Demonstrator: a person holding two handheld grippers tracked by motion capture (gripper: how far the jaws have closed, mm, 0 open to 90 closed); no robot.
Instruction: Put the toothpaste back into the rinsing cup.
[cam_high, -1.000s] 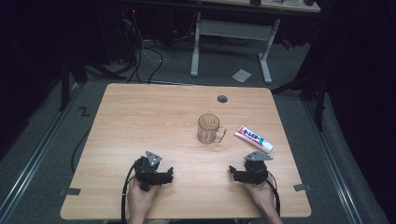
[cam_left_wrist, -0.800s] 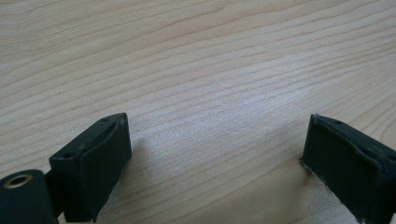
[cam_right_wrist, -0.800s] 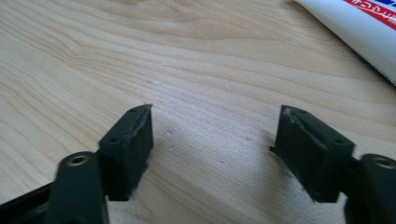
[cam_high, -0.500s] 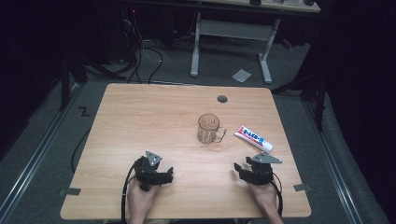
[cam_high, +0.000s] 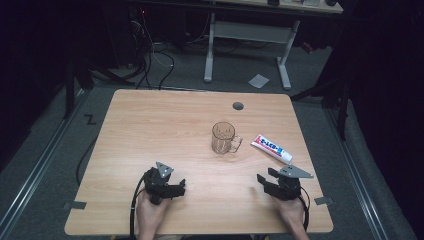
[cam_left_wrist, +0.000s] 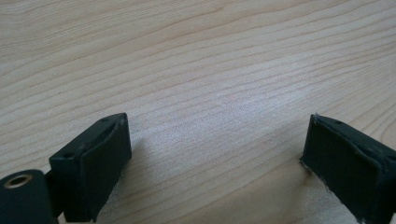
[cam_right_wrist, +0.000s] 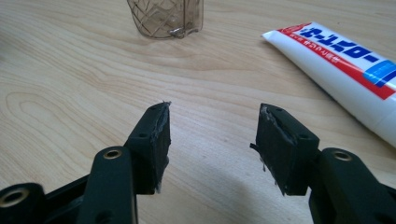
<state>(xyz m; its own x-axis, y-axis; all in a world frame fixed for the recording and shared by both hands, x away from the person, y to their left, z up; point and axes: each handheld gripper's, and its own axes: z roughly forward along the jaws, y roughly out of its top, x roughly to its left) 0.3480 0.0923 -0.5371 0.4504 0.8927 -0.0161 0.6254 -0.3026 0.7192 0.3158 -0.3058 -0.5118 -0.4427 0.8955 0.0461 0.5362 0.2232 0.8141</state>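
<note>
A clear glass mug (cam_high: 224, 138) (cam_right_wrist: 166, 17) stands upright near the middle of the wooden table (cam_high: 150, 120). A white toothpaste tube (cam_high: 271, 148) (cam_right_wrist: 345, 69) with red and blue print lies flat to its right. My right gripper (cam_high: 265, 178) (cam_right_wrist: 212, 140) hovers near the front right, short of the tube; its jaws have just been closing and stand partly open with nothing between them. My left gripper (cam_high: 181, 186) (cam_left_wrist: 215, 158) rests at the front left, jaws wide open over bare wood.
A round grey grommet (cam_high: 238, 106) sits near the table's far edge. Tape tabs (cam_high: 74, 205) mark the front corners. Beyond the table stand a desk frame (cam_high: 250, 35) and cables on a dark floor.
My right gripper has shifted to the right and slightly up, and its jaws have narrowed. The left gripper, mug and tube have stayed put.
</note>
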